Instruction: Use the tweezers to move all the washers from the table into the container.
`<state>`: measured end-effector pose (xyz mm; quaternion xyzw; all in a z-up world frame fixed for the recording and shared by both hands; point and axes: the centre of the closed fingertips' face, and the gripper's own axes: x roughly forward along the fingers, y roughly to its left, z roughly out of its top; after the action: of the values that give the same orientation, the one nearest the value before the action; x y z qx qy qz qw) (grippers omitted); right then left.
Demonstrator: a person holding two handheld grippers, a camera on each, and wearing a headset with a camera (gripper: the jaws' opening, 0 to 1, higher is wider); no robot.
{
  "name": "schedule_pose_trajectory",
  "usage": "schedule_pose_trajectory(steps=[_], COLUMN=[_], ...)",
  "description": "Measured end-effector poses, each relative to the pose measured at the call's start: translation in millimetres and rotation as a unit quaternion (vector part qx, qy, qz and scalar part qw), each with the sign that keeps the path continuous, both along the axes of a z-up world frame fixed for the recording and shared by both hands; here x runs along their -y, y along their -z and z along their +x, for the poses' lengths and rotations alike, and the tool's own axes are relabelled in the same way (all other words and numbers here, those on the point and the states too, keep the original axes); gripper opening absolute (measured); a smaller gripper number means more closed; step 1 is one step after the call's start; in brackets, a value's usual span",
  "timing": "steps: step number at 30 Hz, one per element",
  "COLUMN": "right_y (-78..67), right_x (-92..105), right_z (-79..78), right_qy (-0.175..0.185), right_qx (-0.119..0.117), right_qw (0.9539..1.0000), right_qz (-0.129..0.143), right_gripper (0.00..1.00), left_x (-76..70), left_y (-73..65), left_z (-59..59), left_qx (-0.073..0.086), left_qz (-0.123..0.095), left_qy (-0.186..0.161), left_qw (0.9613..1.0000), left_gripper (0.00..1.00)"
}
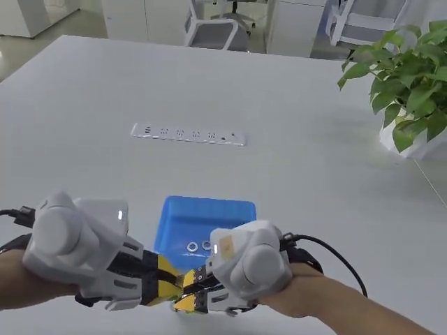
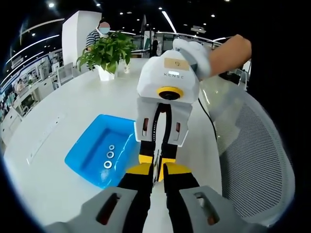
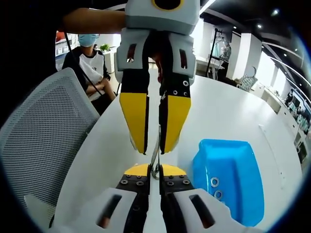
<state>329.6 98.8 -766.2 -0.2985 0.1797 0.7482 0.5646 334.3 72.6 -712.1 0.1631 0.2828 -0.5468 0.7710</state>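
Observation:
The blue container (image 1: 237,213) stands on the white table just beyond both grippers, with washers (image 1: 192,246) lying on its floor. The washers (image 2: 110,155) appear as three in the left gripper view. My left gripper (image 1: 176,282) and right gripper (image 1: 190,292) meet tip to tip at the table's near edge. Thin metal tweezers (image 3: 155,148) run between them. The left gripper (image 3: 154,145) has its yellow fingers closed on one end. The right gripper (image 3: 155,171) is shut on the other end. In the left gripper view, my left gripper (image 2: 158,170) faces the right gripper (image 2: 156,156).
A power strip (image 1: 188,134) lies flat in the middle of the table. A potted plant (image 1: 412,84) stands at the far right. A mesh office chair (image 2: 252,145) sits beside the near table edge. People stand and sit in the background.

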Motion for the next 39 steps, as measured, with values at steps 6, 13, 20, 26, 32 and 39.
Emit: schedule_pose_trajectory(steps=[6,13,20,26,32,39], right_y=[0.3,-0.7,-5.1,-14.5,-22.1,-34.1], right_x=[0.0,0.7,2.3,3.4,5.1,8.7], right_z=[-0.2,0.2,0.0,0.0,0.1,3.6], right_qy=[-0.001,-0.001,-0.003,-0.008,-0.009,-0.008], right_qx=[0.002,0.002,0.005,0.012,0.017,0.025], right_qw=[1.0,1.0,1.0,0.9999,0.9998,0.9996], right_qz=[-0.003,-0.006,-0.005,0.0,0.004,0.008], right_gripper=[0.06,0.07,0.07,0.07,0.07,0.07], left_x=[-2.6,-11.1,-15.8,-18.4,-19.5,-22.7], left_y=[-4.9,-5.8,-11.7,-15.1,-16.3,-19.1], left_z=[-4.7,-7.9,-13.2,-13.6,-16.9,-18.3], left_qx=[-0.011,-0.016,-0.02,-0.015,-0.017,-0.018], left_qz=[-0.022,-0.025,-0.038,-0.043,-0.048,-0.057], left_qy=[-0.014,-0.035,-0.065,-0.092,-0.104,-0.122], left_qw=[0.9996,0.9989,0.997,0.9948,0.9932,0.9908], left_gripper=[0.22,0.35,0.52,0.71,0.78,0.88])
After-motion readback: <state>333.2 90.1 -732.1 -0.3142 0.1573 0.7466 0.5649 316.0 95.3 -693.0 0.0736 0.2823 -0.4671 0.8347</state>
